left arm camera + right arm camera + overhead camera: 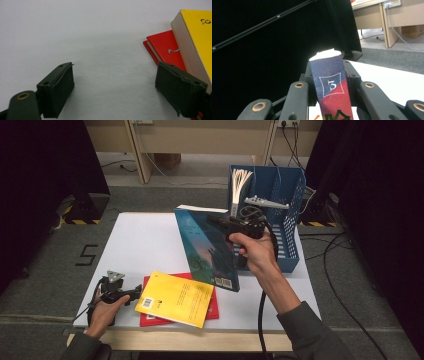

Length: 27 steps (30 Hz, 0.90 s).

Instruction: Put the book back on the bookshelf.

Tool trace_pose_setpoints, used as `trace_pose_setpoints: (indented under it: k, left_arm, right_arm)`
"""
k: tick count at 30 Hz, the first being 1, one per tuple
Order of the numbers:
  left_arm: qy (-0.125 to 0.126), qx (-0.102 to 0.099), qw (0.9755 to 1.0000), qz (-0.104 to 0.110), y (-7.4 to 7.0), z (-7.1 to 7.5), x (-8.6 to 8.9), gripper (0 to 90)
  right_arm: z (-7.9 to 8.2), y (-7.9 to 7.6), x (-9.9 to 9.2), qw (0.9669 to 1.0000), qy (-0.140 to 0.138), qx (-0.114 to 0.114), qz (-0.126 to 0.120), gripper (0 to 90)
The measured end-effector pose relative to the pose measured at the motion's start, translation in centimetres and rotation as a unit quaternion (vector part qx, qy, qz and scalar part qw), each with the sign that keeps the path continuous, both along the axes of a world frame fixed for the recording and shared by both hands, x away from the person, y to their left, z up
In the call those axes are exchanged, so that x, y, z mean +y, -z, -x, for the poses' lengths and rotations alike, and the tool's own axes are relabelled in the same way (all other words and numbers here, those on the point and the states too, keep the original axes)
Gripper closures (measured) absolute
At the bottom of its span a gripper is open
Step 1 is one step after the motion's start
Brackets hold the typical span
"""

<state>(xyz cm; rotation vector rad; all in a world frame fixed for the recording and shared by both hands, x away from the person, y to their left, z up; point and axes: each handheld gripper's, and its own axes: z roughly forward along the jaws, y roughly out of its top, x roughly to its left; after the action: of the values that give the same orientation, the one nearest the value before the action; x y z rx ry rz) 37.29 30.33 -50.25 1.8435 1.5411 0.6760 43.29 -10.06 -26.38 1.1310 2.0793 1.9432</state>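
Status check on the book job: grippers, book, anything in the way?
Right gripper shut on teal book, lifted off table. Left gripper open, empty. Blue rack just beyond; yellow book below.

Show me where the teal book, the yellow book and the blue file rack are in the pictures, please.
teal book (207,247): high view, middle of its cover.
yellow book (175,298): high view, middle of its cover.
blue file rack (292,207): high view, its perforated right wall.

Yellow book (175,299) atop red book (214,310) on white counter (145,245); blue rack (287,215) at far right
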Motion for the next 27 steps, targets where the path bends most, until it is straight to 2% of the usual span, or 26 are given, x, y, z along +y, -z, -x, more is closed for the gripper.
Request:
trace_pose_setpoints:
  k: [3, 5, 8, 13, 14, 15, 17, 18, 19, 20, 22, 23, 24, 25, 26, 27]
  left_arm:
    - [-0.001, 0.001, 1.0000, 0.003, 0.0, 0.0, 0.1, 14.5]
    - [0.000, 0.001, 1.0000, 0.003, 0.0, 0.0, 0.1, 14.5]
    - [-0.002, 0.002, 1.0000, 0.004, 0.0, 0.0, 0.2, 14.5]
    - [-0.005, 0.001, 1.0000, 0.007, 0.0, -0.1, 0.2, 14.3]
    - [-0.006, 0.001, 1.0000, 0.007, 0.0, -0.1, 0.2, 14.3]
    - [-0.006, 0.000, 0.9999, 0.008, 0.1, -0.2, 0.2, 14.3]
    - [-0.009, -0.007, 0.9999, -0.011, 0.0, -0.2, 0.2, 14.3]
    - [-0.008, -0.015, 0.9994, -0.029, -0.1, -0.1, 0.2, 14.3]
    - [-0.007, -0.021, 0.9986, -0.048, -0.1, -0.1, 0.0, 14.4]
    - [-0.004, -0.022, 0.9982, -0.056, -0.2, -0.1, 0.0, 14.4]
    - [-0.005, -0.021, 0.9984, -0.052, -0.1, -0.2, 0.0, 14.2]
    - [-0.006, -0.019, 0.9986, -0.049, -0.1, -0.2, 0.0, 14.2]
    - [-0.006, -0.018, 0.9988, -0.046, -0.1, -0.2, 0.1, 14.2]
    - [-0.008, -0.017, 0.9990, -0.040, -0.1, -0.2, 0.2, 14.2]
    - [-0.008, -0.017, 0.9990, -0.040, -0.1, -0.2, 0.2, 14.2]
    - [-0.010, -0.014, 0.9992, -0.035, -0.1, -0.2, 0.2, 14.2]
  right_arm:
    - [0.1, -0.6, -1.1, 0.9998, 0.016, -0.003, -0.014, 71.3]
    - [0.1, -0.8, -1.4, 0.9997, 0.017, -0.008, -0.015, 71.4]
    - [0.2, -1.4, -2.6, 0.9991, 0.033, -0.011, -0.024, 71.2]
    - [0.5, -2.3, -4.9, 0.9978, 0.060, -0.014, -0.027, 71.2]
    - [0.6, -2.6, -6.0, 0.9970, 0.071, -0.014, -0.027, 71.3]
    - [0.6, -2.6, -6.0, 0.9970, 0.071, -0.014, -0.027, 71.3]
    - [0.5, -3.0, -7.3, 0.9961, 0.081, -0.017, -0.031, 71.4]
    - [0.4, -3.2, -8.0, 0.9948, 0.093, -0.019, -0.038, 71.5]
    - [0.3, -3.4, -8.7, 0.9943, 0.100, -0.017, -0.032, 71.5]
    - [0.3, -3.7, -9.3, 0.9936, 0.109, -0.014, -0.027, 71.5]
    - [0.1, -4.0, -10.4, 0.9919, 0.124, -0.015, -0.023, 71.4]
    - [-0.2, -4.2, -11.3, 0.9897, 0.141, -0.015, -0.021, 71.2]
    - [-0.2, -4.2, -11.3, 0.9897, 0.141, -0.015, -0.021, 71.2]
    - [-0.5, -4.6, -12.3, 0.9869, 0.160, -0.017, -0.018, 71.2]
    - [-0.5, -4.6, -12.3, 0.9869, 0.160, -0.017, -0.018, 71.2]
    - [-0.7, -4.7, -12.8, 0.9853, 0.169, -0.016, -0.020, 71.2]
